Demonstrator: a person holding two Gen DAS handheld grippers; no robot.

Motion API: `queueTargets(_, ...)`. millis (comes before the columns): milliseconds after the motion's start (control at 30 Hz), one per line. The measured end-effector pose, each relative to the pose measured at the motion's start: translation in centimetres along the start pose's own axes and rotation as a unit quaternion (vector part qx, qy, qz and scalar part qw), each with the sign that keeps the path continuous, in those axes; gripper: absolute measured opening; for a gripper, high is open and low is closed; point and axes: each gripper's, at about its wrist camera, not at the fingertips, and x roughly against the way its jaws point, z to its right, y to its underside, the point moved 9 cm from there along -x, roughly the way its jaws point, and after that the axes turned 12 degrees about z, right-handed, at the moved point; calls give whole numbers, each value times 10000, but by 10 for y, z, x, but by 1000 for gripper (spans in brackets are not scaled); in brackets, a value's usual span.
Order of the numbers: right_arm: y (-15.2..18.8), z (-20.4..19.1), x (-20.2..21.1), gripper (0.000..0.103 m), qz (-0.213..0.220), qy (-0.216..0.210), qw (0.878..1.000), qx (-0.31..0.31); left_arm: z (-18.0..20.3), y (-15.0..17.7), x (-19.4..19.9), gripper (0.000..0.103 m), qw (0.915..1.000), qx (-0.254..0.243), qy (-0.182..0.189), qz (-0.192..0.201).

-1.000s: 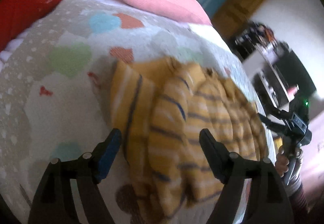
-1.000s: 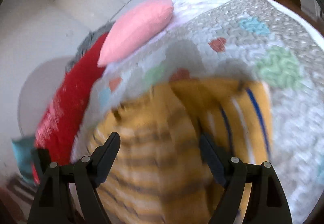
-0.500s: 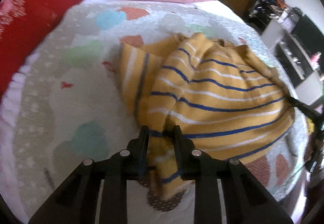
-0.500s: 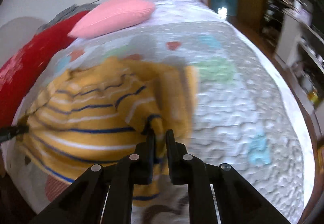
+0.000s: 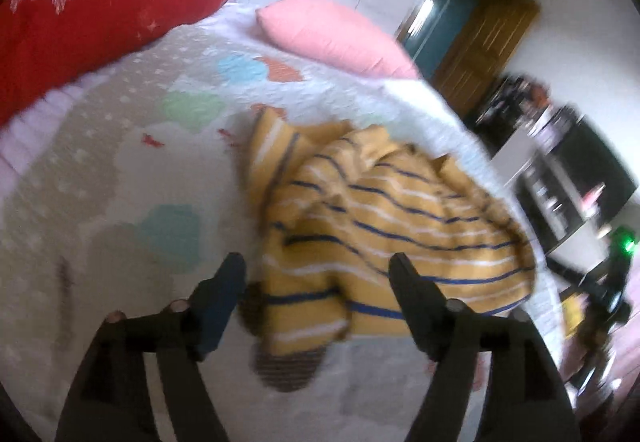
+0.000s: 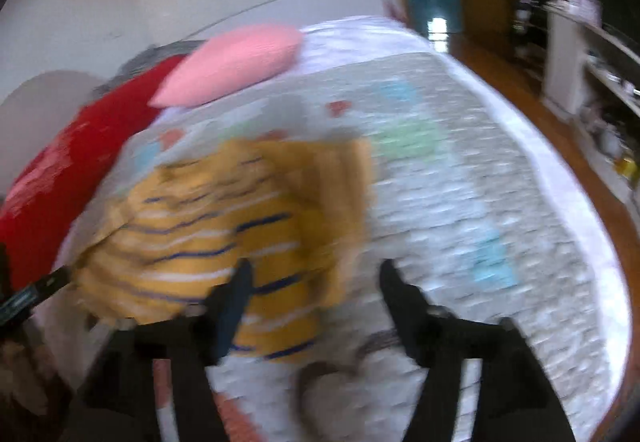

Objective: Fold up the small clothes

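Hovering with jaws spread and gripping nothing, the left gripper (image 5: pixel 316 270) and right gripper (image 6: pixel 312 278) risk regrasping the rumpled yellow striped garment (image 5: pixel 372 218) unevenly, skewing its fold on the bed (image 5: pixel 100 170).

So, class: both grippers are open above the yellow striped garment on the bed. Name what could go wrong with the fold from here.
1. The striped garment lies bunched and uneven, so the fold may come out crooked unless it is smoothed.
2. Its right side sits near the edge of the quilt, so a tug that way could slide it off the bed.
3. The left gripper and right gripper are open, and both views are blurred, so a regrasp could miss the hem.
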Motion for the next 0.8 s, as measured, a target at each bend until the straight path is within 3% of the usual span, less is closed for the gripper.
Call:
queueTargets(100,29,-16,-12,76,-250,119,9989,369,-1,25,-18,75,9999,26,45,-140)
queueTargets(133,40,-18,-20,65,-377,159,9978,531,-3,32,-24,75,9998,-26,3,-205)
queueTargets(167,51,-20,-27,27,-563,97,9963,643,-4,36,-28,75,9997,-57,-22,-224)
queueTargets(200,59,-23,-30,25,-714,-11,9955,628,-5,37,-29,75,9998,-67,-6,-190)
queueTargets(300,44,-20,-18,20,-586,-5,9965,604,-5,35,-32,75,9997,-130,-44,-218)
queueTargets(433,14,20,-4,7,-460,868,9920,792,-4,39,-35,75,9992,-294,-130,-243)
queueTargets(500,15,46,-5,25,-701,1159,9890,599,-4,39,-36,75,9991,-304,-134,-254)
queueTargets(533,16,52,-4,39,-743,1252,9882,479,-4,39,-36,75,9992,-281,-118,-252)
queueTargets(633,2,32,9,39,-404,1303,9878,746,-6,39,-35,76,9995,-209,-53,-239)
queueTargets(700,-19,-6,19,40,156,1375,9823,1259,-7,39,-33,76,9996,-164,-9,-216)
queueTargets(767,-29,-40,14,48,391,1078,9837,1387,-8,38,-32,76,9998,-107,50,-185)
queueTargets(800,-31,-62,6,48,369,673,9877,1365,-8,39,-30,76,9998,-79,77,-162)
